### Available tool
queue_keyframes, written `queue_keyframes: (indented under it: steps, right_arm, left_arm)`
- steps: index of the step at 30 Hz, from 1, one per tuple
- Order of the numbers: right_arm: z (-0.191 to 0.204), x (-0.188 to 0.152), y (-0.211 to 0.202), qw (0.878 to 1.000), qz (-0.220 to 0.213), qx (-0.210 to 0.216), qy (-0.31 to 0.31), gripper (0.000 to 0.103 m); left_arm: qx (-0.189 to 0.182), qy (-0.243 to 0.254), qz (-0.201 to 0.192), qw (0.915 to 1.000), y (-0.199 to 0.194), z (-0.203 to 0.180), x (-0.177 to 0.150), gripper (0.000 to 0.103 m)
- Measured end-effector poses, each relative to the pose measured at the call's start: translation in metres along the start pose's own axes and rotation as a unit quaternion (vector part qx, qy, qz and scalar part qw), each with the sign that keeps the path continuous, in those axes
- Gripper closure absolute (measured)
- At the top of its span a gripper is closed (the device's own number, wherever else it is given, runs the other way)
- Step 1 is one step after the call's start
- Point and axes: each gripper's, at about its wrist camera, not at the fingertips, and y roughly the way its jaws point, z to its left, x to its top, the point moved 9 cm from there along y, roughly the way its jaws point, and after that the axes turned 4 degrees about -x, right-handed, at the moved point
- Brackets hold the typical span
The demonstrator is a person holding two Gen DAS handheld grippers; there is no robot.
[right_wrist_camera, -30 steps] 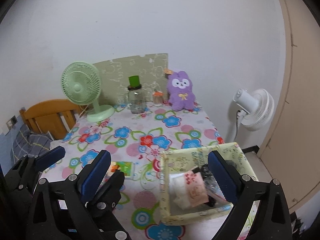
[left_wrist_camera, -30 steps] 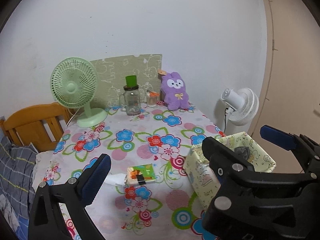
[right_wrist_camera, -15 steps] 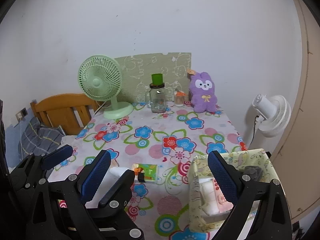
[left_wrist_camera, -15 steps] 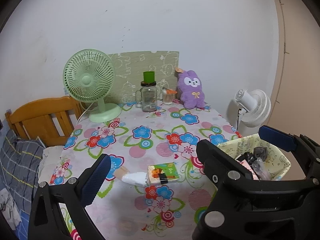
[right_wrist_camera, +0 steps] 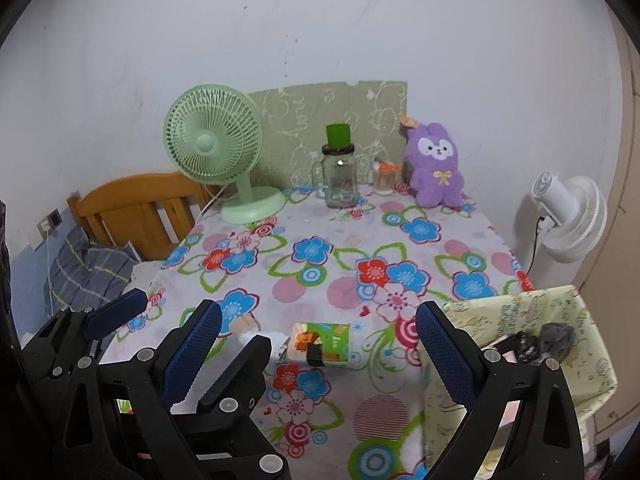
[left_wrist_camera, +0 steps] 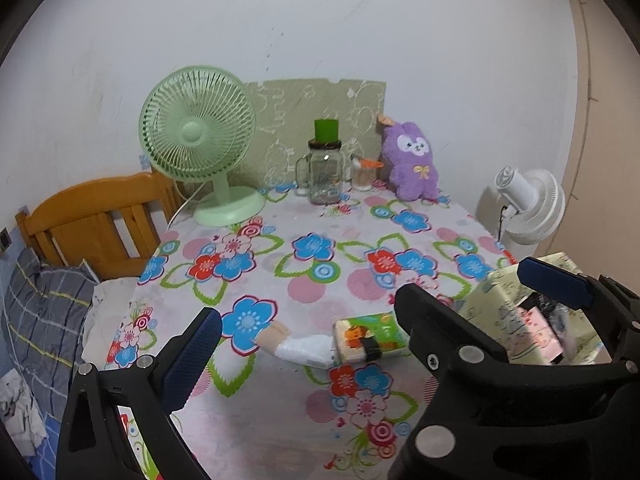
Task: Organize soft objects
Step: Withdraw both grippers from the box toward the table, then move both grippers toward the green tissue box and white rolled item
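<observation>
My table (left_wrist_camera: 280,420) with the loud flower cloth takes up most of the view, and the fabric storage box (right_wrist_camera: 560,320) sits at its right front corner with a few soft bits already inside (can't really tell what they are). Back by the wall sits the purple plush bunny (left_wrist_camera: 412,160); looks feather-light and squishy, so I'd pinch it across the fat middle of the body, not an ear. Closer to me is a green tissue pack (left_wrist_camera: 370,334) with a white sock (left_wrist_camera: 298,346) touching its left end. Both should be floppy and weightless, so I'd grab the sock at its bunched middle. My left hand-held gripper (left_wrist_camera: 364,316) and right hand-held gripper (right_wrist_camera: 318,328) both hover spread wide apart, holding nothing.
</observation>
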Motion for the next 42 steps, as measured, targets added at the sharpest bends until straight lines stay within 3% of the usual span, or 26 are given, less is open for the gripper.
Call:
queue_keyframes:
  steps: [30, 42]
  right_arm:
    - [-0.003, -0.06, 0.123, 0.993, 0.119, -0.011, 0.019, 0.004]
    - [-0.005, -0.071, 0.144, 0.99, 0.135, -0.016, 0.03, 0.004]
  left_arm:
    - [0.03, -0.018, 0.122, 0.9919, 0.108, 0.034, -0.059, 0.0]
    - [0.034, -0.024, 0.128, 0.9909, 0.124, 0.039, -0.068, 0.0]
